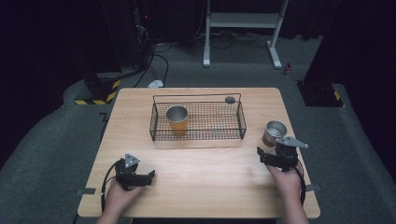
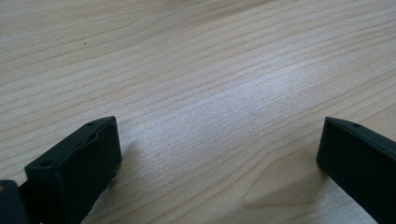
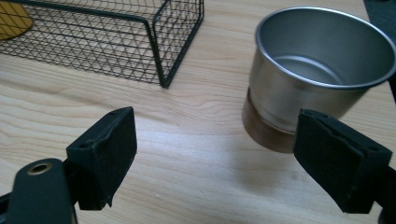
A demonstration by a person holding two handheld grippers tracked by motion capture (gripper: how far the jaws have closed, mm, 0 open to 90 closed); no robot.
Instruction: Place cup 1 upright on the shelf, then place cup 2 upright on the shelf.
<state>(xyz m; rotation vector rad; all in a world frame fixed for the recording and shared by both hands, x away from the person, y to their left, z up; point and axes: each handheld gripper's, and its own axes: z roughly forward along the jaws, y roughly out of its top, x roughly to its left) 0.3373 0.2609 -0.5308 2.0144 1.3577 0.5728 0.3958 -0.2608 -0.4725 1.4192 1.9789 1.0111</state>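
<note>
at the lower left of the high view, the left gripper rests low over the wooden table, held by a hand entering from the bottom edge; in the left gripper view its jaws stand wide apart with bare wood grain between them, so it is released and grasps nothing. at the lower right of the high view, the right gripper is held by the other hand, its grey plate on top; in the right gripper view the right gripper also stands released, jaws spread, grasping nothing. just beyond it, at the right of the high view, stands the steel cup, upright and empty, with a brown band around its base; in the right gripper view the steel cup fills the upper right, near the right-hand jaw, whether touching it cannot be told. farther off, at the centre of the high view, sits a black wire basket, well apart from both grippers, containing an upright orange cup with a metal rim in its left part. in the right gripper view the basket's corner appears at upper left, beside the steel cup but not touching it.
</note>
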